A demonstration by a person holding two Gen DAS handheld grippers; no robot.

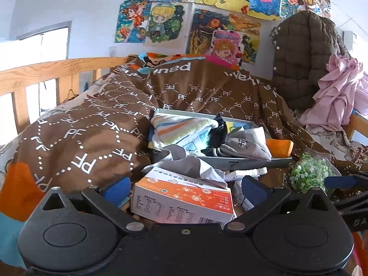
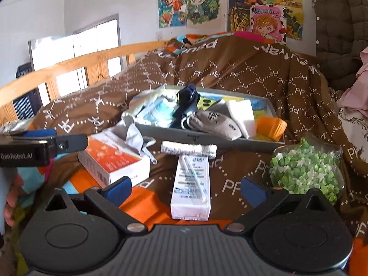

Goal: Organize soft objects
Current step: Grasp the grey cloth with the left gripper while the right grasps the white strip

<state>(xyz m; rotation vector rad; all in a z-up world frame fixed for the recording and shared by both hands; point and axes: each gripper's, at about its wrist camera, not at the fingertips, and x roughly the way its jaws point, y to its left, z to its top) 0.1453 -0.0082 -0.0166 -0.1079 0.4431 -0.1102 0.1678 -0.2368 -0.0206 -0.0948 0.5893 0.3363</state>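
Observation:
A grey tray (image 2: pixel 207 136) (image 1: pixel 241 161) sits on the brown bedspread and holds a striped cloth (image 1: pixel 181 128), a dark sock (image 2: pixel 187 105), grey socks (image 2: pixel 216 122), a white pad (image 2: pixel 241 112) and an orange holder (image 2: pixel 271 126). A grey cloth (image 2: pixel 134 135) hangs over the tray's near left corner onto an orange-and-white box (image 1: pixel 184 200) (image 2: pixel 115 158). A rolled grey-white sock (image 2: pixel 188 149) lies in front of the tray. My left gripper (image 1: pixel 184 188) is open around the box. My right gripper (image 2: pixel 186 188) is open around a white carton (image 2: pixel 192 184).
A clear bag of green paper stars (image 2: pixel 303 168) (image 1: pixel 308 172) lies at the right. A wooden bed rail (image 2: pixel 69 64) runs along the left. A brown quilted jacket (image 1: pixel 303 57) and pink cloth (image 1: pixel 338 92) hang at the right. The left gripper shows in the right wrist view (image 2: pixel 34 147).

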